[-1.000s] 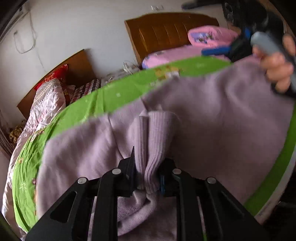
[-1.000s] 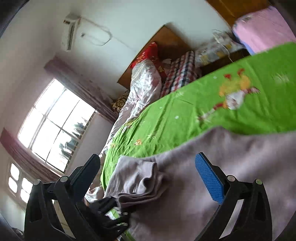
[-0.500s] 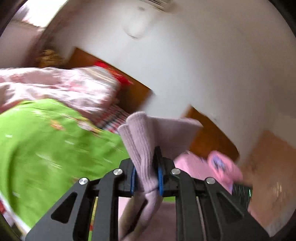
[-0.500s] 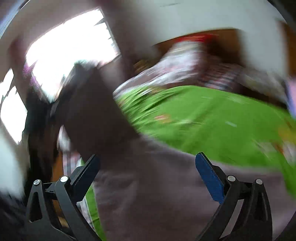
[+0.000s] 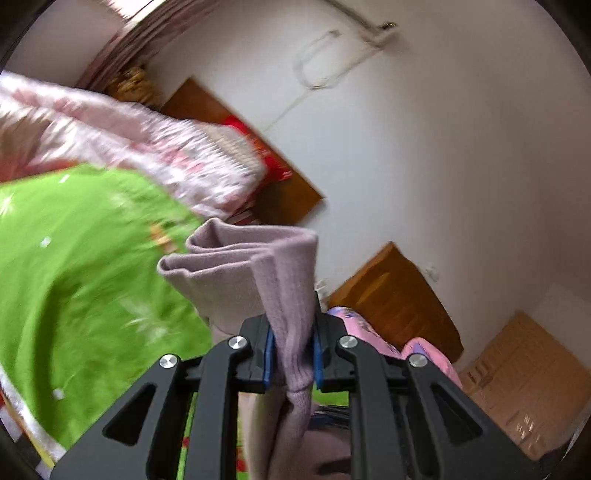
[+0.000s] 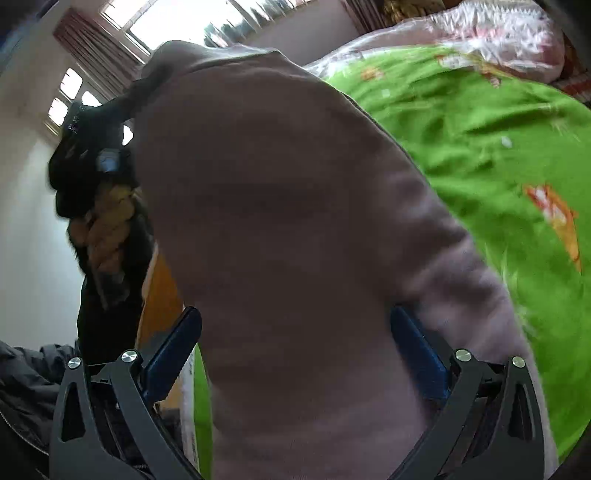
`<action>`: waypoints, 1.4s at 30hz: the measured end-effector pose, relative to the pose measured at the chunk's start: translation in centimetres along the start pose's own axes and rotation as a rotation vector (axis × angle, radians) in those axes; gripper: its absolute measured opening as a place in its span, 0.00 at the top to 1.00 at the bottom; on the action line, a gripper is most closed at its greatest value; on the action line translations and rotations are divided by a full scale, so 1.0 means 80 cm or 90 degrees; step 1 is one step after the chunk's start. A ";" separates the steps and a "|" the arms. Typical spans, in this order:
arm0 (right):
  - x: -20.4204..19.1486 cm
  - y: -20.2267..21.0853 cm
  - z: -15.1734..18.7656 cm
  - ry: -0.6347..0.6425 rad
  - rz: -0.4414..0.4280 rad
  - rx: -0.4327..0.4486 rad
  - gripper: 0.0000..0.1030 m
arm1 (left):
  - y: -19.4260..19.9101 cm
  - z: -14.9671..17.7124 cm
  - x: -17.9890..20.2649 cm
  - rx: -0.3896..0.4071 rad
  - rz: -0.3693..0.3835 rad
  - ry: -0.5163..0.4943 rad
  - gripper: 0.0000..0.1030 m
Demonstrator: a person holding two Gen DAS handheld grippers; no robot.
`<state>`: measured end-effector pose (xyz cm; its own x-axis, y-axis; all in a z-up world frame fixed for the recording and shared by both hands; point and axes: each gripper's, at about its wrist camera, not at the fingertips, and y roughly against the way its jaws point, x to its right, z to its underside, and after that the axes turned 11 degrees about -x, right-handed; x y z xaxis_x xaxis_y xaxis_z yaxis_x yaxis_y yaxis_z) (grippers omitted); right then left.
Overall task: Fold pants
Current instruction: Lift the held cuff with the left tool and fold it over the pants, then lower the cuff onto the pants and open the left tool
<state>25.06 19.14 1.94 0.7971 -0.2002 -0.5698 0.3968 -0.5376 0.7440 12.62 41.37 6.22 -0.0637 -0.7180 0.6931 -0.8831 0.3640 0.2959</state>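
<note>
Clamped tight, the jaws of the left gripper (image 5: 291, 349) pinch a bunched, ribbed part of the lilac pants (image 5: 258, 273), the blue pads (image 5: 268, 350) pressing the knit from both sides. Above the pinch the fabric fans out in folded layers, and below it the rest hangs down between the black finger arms. The pants are lifted clear of the green bed cover (image 5: 85, 266), which fills the left of this view and is blurred. Beyond the cover's far edge lies a pink patterned quilt (image 5: 155, 147), and behind that a wooden headboard (image 5: 258, 155) stands against the white wall (image 5: 424, 129). A second wooden headboard (image 5: 399, 295) and pink bedding (image 5: 369, 336) show to the right, with cardboard boxes (image 5: 517, 376) in the lower right corner.

Jaws of the right gripper (image 6: 295, 354) stand wide apart, and a broad hanging panel of the same pants (image 6: 288, 229) drapes between and in front of them, hiding most of the right blue pad (image 6: 417, 350); whether the cloth touches either pad I cannot tell. At the upper left the pants gather to a peak where the left gripper (image 6: 88, 147), dark and blurred, holds them, with the person's hand (image 6: 107, 229) below it. The green bed cover (image 6: 480, 155) spreads along the right, and a window (image 6: 177, 14) glows at the top.
</note>
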 end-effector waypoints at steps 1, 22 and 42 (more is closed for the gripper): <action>0.000 0.007 0.001 -0.013 0.016 0.010 0.04 | 0.000 -0.001 0.023 -0.004 0.008 -0.027 0.86; -0.009 0.337 0.500 -0.494 0.273 0.556 0.04 | -0.265 0.357 0.308 -0.443 -0.053 -0.561 0.85; -0.026 0.140 0.370 -0.488 0.116 0.265 0.04 | -0.069 0.208 0.151 -0.253 -0.172 -0.235 0.11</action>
<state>14.39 -10.74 1.12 0.2490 -0.7242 -0.6431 -0.0227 -0.6682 0.7436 8.96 20.80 2.06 -0.0814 -0.9486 0.3060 -0.6533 0.2826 0.7023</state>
